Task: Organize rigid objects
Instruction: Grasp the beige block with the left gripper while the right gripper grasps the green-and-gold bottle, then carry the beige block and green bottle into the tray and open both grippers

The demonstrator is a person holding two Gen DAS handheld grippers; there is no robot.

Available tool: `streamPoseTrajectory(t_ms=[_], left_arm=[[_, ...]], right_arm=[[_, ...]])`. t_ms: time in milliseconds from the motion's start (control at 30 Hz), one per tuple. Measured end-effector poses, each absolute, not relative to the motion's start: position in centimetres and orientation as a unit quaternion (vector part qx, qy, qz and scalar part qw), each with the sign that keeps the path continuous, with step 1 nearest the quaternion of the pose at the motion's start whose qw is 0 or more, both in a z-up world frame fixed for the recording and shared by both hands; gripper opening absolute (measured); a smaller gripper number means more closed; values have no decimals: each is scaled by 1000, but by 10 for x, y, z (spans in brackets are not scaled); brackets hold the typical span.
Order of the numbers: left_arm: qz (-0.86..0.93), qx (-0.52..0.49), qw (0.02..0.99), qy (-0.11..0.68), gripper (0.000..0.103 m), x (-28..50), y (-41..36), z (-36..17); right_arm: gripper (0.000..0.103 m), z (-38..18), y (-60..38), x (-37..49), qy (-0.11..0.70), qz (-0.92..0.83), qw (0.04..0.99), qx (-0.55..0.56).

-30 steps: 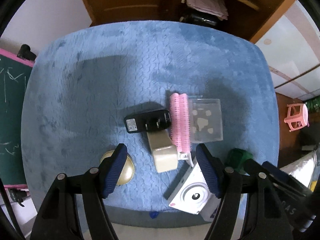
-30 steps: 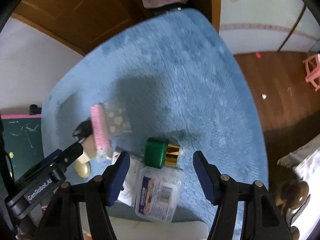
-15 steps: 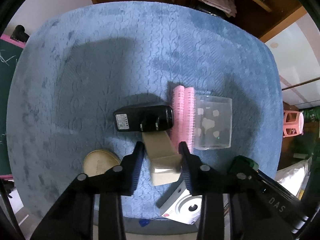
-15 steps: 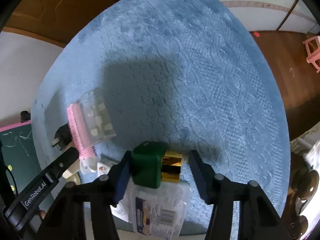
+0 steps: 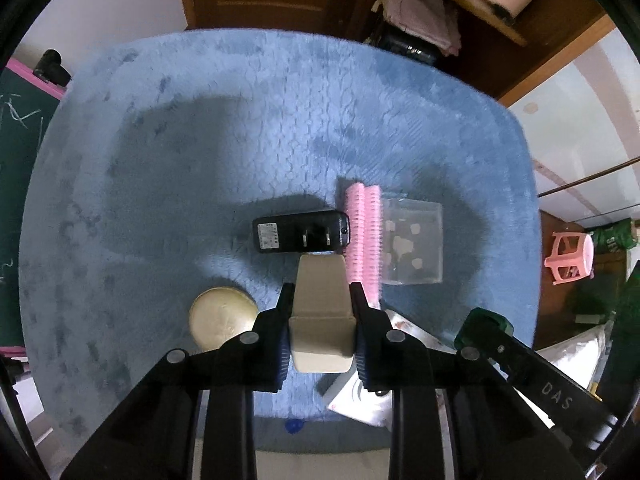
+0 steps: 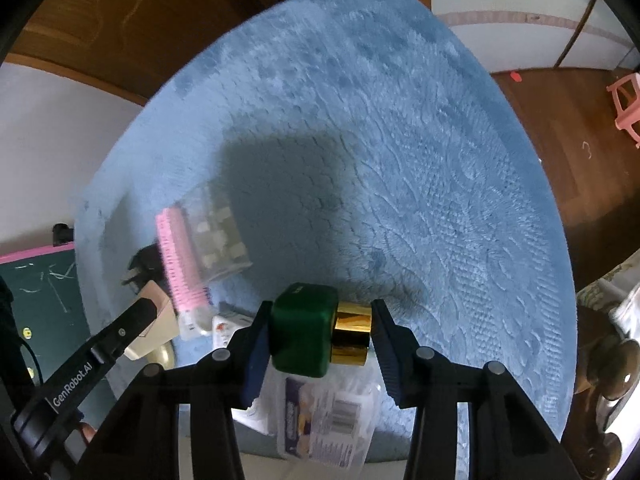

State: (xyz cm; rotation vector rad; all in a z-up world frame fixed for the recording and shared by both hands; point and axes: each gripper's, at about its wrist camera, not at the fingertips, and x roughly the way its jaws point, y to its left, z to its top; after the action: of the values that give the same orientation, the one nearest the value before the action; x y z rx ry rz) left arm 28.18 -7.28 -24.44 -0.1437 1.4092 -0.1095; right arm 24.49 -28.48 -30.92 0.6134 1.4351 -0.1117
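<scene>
A plush blue cover with an embossed scale-like pattern [image 5: 248,128] spreads over the bench. On it: a beige plastic block [image 5: 322,312], a glossy black power adapter [image 5: 300,232], two pink bristly hair rollers [image 5: 364,236], a clear plastic box with white patches [image 5: 414,240], a pale gold round lid [image 5: 222,318], and a dark green cap on a shiny gold band [image 6: 320,330].

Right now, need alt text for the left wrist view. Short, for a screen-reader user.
The left gripper is shut on a beige box over a blue plush mat. Past it lie a black power adapter, pink hair rollers and a clear plastic box; a round gold tin sits to its left.
</scene>
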Motion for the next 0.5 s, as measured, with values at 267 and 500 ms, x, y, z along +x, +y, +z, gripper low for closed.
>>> streamPoseTrajectory(t_ms=[267,500], left_arm=[[-76,-70,787,609,27,257,-68,-183],[-101,-66,813,569,27,218,-66,-129]], right_arm=[[47,-252,-278,227,609,-26,745,269],[47,-190,-268,199,570,3,784,246]])
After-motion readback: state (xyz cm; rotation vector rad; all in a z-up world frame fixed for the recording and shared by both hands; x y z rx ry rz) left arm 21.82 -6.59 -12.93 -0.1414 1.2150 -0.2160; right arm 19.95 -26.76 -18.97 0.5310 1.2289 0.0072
